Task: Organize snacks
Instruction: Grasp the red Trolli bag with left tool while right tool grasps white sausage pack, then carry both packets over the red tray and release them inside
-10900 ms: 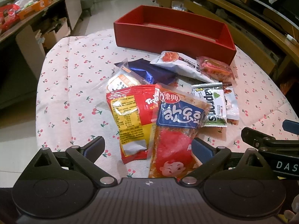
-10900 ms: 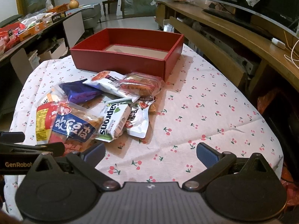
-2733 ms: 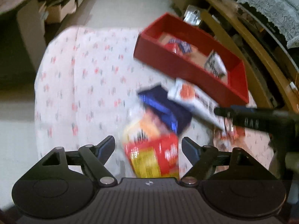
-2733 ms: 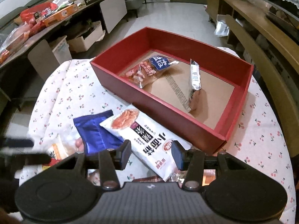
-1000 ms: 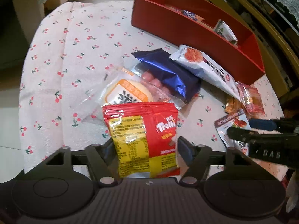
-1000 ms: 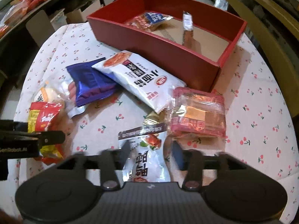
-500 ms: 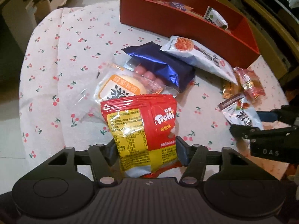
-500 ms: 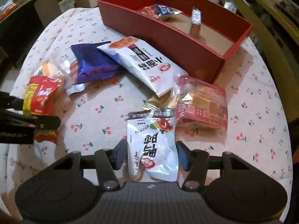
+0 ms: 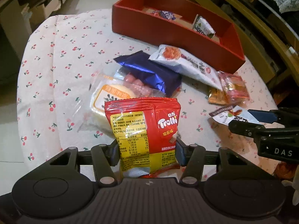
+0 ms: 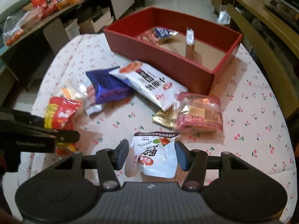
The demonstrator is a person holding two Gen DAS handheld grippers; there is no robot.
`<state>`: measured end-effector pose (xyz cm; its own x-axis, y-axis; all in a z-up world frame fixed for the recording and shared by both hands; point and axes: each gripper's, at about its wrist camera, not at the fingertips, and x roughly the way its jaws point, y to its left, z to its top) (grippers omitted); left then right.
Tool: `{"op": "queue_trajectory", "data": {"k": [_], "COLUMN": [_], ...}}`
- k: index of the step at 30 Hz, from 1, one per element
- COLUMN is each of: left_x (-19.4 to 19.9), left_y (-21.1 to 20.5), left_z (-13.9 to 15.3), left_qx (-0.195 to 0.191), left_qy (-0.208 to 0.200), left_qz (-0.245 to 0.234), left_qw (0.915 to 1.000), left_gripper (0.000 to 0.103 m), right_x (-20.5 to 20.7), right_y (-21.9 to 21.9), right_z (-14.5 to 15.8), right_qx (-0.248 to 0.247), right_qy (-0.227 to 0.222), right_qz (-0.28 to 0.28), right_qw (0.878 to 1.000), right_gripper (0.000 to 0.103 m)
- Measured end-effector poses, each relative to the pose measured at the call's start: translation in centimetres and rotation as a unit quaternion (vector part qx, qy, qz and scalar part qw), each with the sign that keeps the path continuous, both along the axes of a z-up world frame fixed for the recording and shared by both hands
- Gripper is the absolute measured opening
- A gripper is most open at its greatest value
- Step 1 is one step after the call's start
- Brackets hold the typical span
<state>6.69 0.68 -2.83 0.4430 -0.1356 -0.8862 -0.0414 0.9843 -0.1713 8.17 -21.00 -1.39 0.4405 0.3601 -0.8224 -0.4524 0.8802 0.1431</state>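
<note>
My left gripper [image 9: 147,150] has the red and yellow Trolli bag [image 9: 143,123] between its pads; the jaws are closing, press on both sides, and the bag stands upright off the cloth. The right gripper [image 10: 152,152] is shut on a white pouch [image 10: 158,166], which is crumpled between the pads and raised a little. The red box [image 10: 158,56] stands at the back of the table, with a blue and red packet [image 10: 160,33] and an upright packet [image 10: 189,41] inside. In the left wrist view the right gripper [image 9: 261,123] shows at the right edge.
On the cherry-print cloth [image 9: 65,56] lie a blue packet [image 9: 149,74], a long white packet [image 9: 188,63], a clear sausage pack [image 9: 112,93], a red clear pack [image 10: 200,112] and a gold packet [image 10: 164,119]. A snack-laden shelf [image 10: 37,5] is left, a wooden bench [image 10: 261,37] right.
The left jaws have narrowed onto the Trolli bag and tipped it up off the cloth. The right jaws have closed on the white pouch and lifted it slightly.
</note>
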Motion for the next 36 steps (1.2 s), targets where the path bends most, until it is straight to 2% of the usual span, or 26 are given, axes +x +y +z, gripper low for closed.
{"op": "queue_trajectory", "data": {"k": [6, 12, 15, 19, 25, 27, 28, 31, 36], "left_x": [0.2, 0.3, 0.2, 0.1, 0.3, 0.3, 0.3, 0.2, 0.4], "left_y": [-0.2, -0.5, -0.5, -0.5, -0.6, -0.9, -1.0, -1.1, -1.2], "left_z": [0.9, 0.2, -0.1, -0.7, -1.3, -1.4, -1.3, -1.0, 0.1], "left_qx": [-0.011, -0.012, -0.014, -0.013, -0.011, -0.01, -0.011, -0.014, -0.028], "left_qy": [-0.01, 0.0, 0.006, 0.017, 0.028, 0.029, 0.028, 0.023, 0.01], "left_qz": [-0.003, -0.014, -0.019, -0.023, -0.025, -0.028, -0.03, -0.034, -0.036], "left_qw": [0.9999, 0.9998, 0.9997, 0.9995, 0.9992, 0.9991, 0.9991, 0.9991, 0.9989], "left_gripper": [0.062, 0.063, 0.063, 0.063, 0.063, 0.063, 0.063, 0.063, 0.063], "right_x": [0.1, 0.3, 0.6, 0.9, 0.8, 0.8, 0.8, 0.4, -0.3], "right_y": [-0.1, 1.1, 1.3, 1.3, 2.4, 2.3, 2.1, 1.5, 0.6], "right_z": [0.6, -2.6, -3.8, -4.0, -4.1, -4.1, -3.9, -3.5, -1.5], "right_qx": [0.015, -0.052, -0.07, -0.063, -0.086, -0.082, -0.082, -0.08, -0.036], "right_qy": [-0.002, 0.041, 0.059, 0.057, 0.041, 0.039, 0.036, 0.035, 0.015], "right_qz": [-0.001, 0.015, 0.014, 0.016, 0.022, 0.02, 0.014, 0.007, -0.007], "right_qw": [1.0, 0.998, 0.996, 0.996, 0.995, 0.996, 0.996, 0.996, 0.999], "right_gripper": [0.057, 0.057, 0.057, 0.067, 0.07, 0.068, 0.055, 0.054, 0.054]}}
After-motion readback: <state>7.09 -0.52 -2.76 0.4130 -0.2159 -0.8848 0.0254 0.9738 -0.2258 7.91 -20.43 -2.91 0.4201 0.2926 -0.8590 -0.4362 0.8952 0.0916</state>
